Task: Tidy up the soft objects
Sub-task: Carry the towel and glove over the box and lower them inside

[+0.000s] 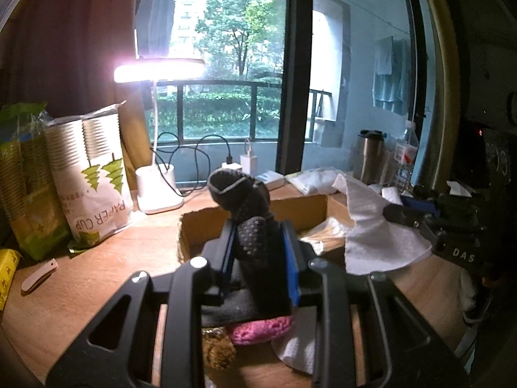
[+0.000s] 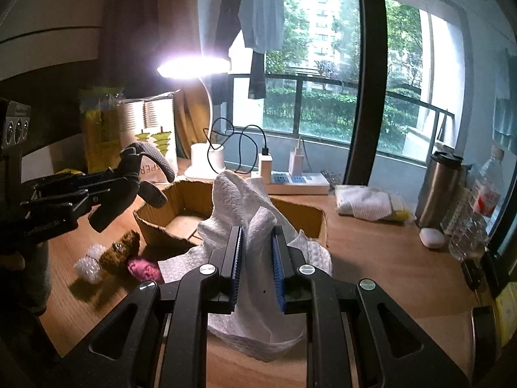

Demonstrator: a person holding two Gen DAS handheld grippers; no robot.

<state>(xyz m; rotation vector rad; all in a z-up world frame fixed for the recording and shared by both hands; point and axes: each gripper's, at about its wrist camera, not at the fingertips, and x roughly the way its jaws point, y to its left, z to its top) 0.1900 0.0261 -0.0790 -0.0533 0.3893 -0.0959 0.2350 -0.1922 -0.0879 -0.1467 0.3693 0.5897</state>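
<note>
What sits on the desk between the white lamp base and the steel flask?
A white power strip with chargers plugged in, then a folded cloth; the right wrist view shows it.

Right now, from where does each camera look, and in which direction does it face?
Left wrist: sits on the left gripper, faces the window over the cardboard box; its fingers clamp a dark sock; the right gripper shows at the right.
Right wrist: sits on the right gripper, facing likewise; clamps a white towel; the left gripper shows at the left.
Shared: box, desk lamp, pink object.
</note>
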